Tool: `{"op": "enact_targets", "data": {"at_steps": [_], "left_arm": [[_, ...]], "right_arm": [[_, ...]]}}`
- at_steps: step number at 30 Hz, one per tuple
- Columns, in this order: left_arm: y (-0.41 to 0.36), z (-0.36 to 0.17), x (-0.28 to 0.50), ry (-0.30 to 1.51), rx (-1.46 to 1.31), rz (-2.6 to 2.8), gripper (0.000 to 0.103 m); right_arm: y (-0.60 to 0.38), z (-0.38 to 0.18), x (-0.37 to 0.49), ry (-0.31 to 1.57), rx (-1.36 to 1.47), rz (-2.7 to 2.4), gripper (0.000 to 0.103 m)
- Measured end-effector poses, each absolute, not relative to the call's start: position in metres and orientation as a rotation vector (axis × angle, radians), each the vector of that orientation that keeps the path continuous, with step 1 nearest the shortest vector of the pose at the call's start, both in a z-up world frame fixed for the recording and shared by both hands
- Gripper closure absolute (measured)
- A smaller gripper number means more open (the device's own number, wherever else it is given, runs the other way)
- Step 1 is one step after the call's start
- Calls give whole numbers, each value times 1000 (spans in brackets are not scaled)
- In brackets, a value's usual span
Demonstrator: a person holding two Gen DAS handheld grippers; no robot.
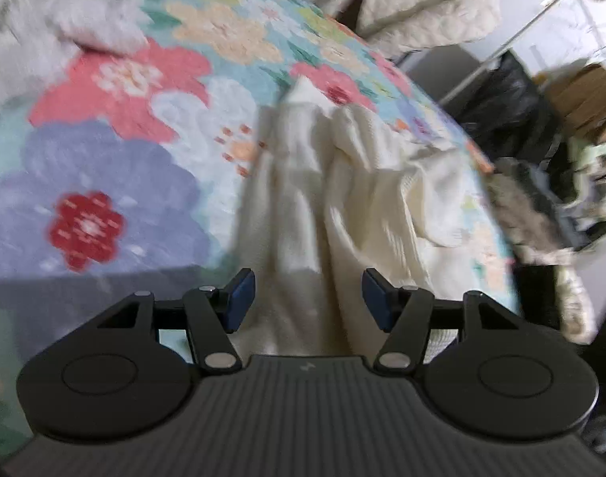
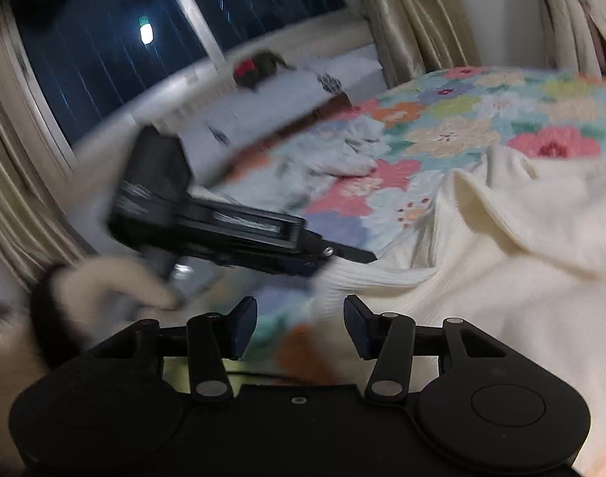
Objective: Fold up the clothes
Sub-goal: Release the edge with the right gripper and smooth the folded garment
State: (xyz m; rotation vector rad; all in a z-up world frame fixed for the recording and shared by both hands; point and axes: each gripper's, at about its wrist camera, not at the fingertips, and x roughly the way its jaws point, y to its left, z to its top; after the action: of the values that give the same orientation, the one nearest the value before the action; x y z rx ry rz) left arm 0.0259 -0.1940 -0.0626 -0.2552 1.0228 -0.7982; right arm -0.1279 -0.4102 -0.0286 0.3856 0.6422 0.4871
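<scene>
- Floral bedspread (image 1: 116, 127) fills the scene; the left gripper (image 1: 307, 298) hangs over it, jaws parted and empty.
- Just ahead between its fingers, a cream sweater (image 1: 342, 183) lies rumpled, reaching the bed's right edge.
- Open quilt stretches to its left, with pale clothing (image 1: 64, 28) far off.
- Right gripper (image 2: 301, 326), jaws apart, empty, has the sweater's ribbed hem (image 2: 374, 278) just ahead.
</scene>
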Motion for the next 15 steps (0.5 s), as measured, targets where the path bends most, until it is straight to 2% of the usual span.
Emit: {"op": "enact_targets", "data": {"at_steps": [6,8,10,15], "left_arm": [[-191,-52,22,973,-208,-726,41],[-199,-54,16,960,-116,-649,29],[-206,-55,10,955,-41,-589,29],[-200,-38,-3,975,-72,-662,29]], "right_arm": [[-452,-29,-194,724,440,227,48],[-452,-32,-203,761,423,203,48],[-449,-32,-206,763,359,160,48],[-442,-33,-211,771,195,100,47]]}}
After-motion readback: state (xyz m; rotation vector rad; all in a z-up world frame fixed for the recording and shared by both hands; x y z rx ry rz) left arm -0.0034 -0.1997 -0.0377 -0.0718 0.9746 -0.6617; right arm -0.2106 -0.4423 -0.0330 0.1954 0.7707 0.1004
